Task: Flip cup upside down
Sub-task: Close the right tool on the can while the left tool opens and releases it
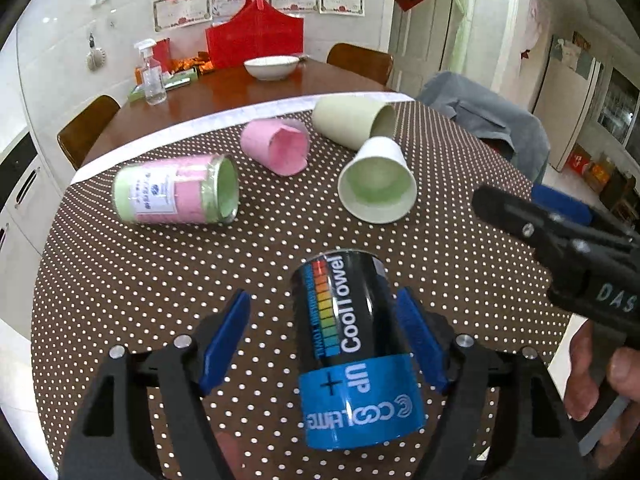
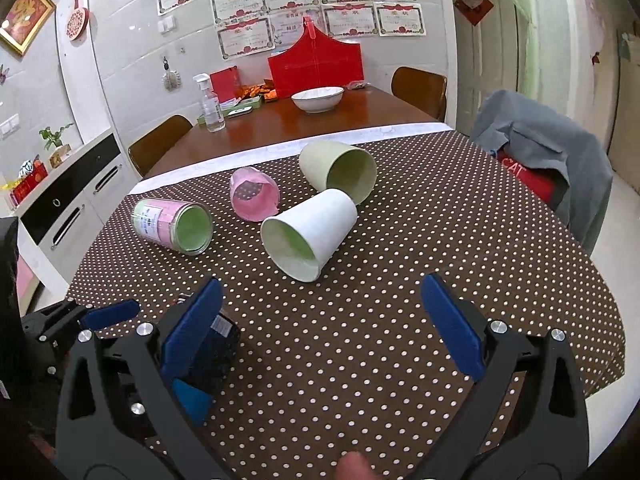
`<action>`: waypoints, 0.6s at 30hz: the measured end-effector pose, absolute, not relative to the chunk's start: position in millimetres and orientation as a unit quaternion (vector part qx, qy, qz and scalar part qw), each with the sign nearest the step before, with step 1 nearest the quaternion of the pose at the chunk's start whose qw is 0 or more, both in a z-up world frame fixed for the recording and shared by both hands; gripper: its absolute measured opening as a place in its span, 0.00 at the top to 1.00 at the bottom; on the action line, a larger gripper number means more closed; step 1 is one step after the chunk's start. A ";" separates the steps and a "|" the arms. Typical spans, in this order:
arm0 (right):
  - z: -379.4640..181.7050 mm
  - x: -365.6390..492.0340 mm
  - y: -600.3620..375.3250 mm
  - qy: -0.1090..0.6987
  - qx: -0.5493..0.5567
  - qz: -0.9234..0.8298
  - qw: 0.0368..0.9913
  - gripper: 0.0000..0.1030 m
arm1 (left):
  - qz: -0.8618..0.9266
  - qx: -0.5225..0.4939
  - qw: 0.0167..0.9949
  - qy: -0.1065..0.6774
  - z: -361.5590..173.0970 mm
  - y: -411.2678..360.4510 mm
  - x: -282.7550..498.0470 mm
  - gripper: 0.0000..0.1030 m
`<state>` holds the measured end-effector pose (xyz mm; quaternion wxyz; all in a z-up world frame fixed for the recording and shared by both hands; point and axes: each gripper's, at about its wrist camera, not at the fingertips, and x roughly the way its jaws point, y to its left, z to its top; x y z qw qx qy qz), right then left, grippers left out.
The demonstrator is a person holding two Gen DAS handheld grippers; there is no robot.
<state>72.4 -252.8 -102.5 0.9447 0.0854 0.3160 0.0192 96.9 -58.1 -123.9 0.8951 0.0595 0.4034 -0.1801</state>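
A black and blue can-shaped cup (image 1: 354, 344) marked "CoolTowel" lies on the dotted tablecloth (image 1: 160, 280), between the fingers of my left gripper (image 1: 323, 294). That gripper is open: the right pad sits close against the cup, the left pad stands well clear. In the right wrist view the same cup (image 2: 218, 344) is half hidden behind the left finger of my right gripper (image 2: 320, 282), which is open with only cloth between its pads. The right gripper (image 1: 512, 196) hovers to the right of the cup.
Lying on their sides farther back are a pink-green jar (image 1: 176, 190), a pink cup (image 1: 278, 146), a pale green cup (image 1: 354, 126) and a white cup (image 1: 378, 184). A grey jacket hangs on a chair (image 2: 548, 160) at right. Bowl (image 1: 271, 67) and spray bottle (image 1: 152, 76) stand beyond.
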 end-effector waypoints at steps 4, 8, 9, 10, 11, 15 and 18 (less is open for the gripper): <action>-104.2 71.7 -252.4 0.325 0.108 0.036 0.939 0.05 | -0.171 0.063 0.908 0.377 -109.3 -50.1 89.2 0.22; -98.1 71.0 -247.5 0.324 0.112 0.042 0.939 0.05 | -0.147 0.075 0.924 0.344 -92.1 -40.7 81.5 0.22; -96.4 70.7 -245.9 0.323 0.113 0.044 0.938 0.05 | -0.143 0.076 0.927 0.338 -89.3 -38.8 79.5 0.21; -94.5 70.4 -243.5 0.324 0.114 0.046 0.938 0.05 | -0.134 0.079 0.932 0.327 -84.6 -36.0 77.0 0.20; -92.4 70.2 -240.4 0.325 0.113 0.048 0.938 0.05 | -0.128 0.081 0.936 0.318 -81.0 -33.2 74.5 0.19; -85.5 69.0 -230.1 0.322 0.107 0.056 0.939 0.05 | -0.096 0.094 0.955 0.264 -65.3 -24.3 63.9 0.18; -80.4 68.9 -222.0 0.325 0.104 0.060 0.938 0.05 | -0.087 0.090 0.959 0.253 -58.0 -16.8 60.2 0.18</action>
